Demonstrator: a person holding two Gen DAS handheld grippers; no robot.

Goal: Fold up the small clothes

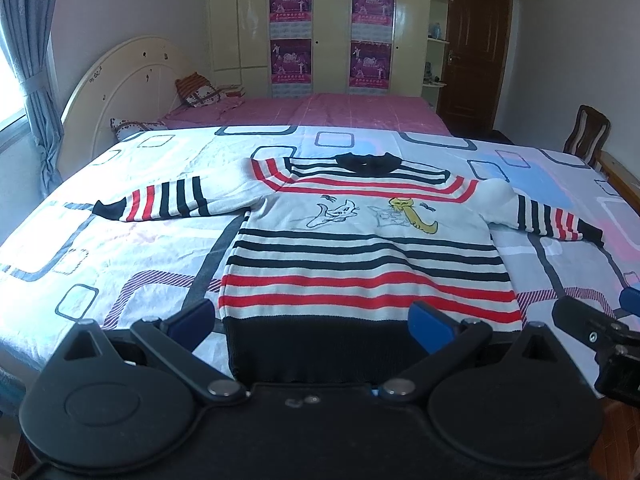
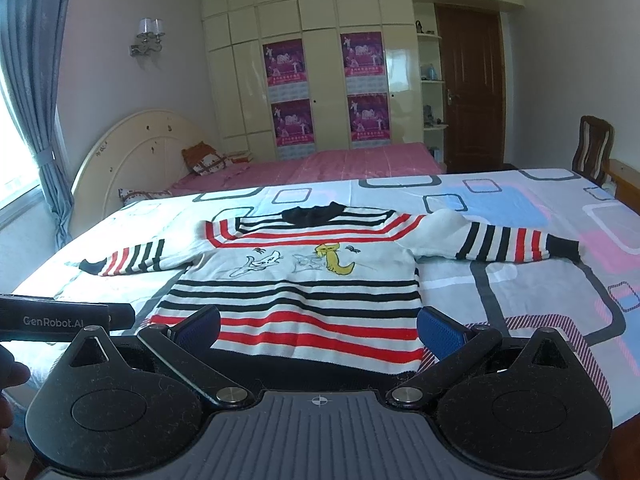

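Observation:
A small knitted sweater (image 1: 360,248) with red and black stripes, a cartoon print and a black hem lies flat on the bed, both sleeves spread out sideways. My left gripper (image 1: 312,320) is open just above its black hem, nothing between the fingers. In the right wrist view the same sweater (image 2: 296,300) lies ahead, and my right gripper (image 2: 320,328) is open over its lower hem, holding nothing. The right gripper's body (image 1: 600,336) shows at the right edge of the left wrist view; the left gripper's body (image 2: 64,318) shows at the left of the right wrist view.
The sweater rests on a bedsheet (image 1: 120,248) patterned with squares. Behind it lie a pink bed (image 1: 320,114) with pillows and a round headboard (image 1: 120,92). A wardrobe, a brown door and a chair (image 1: 586,134) stand farther back. Curtains hang at the left.

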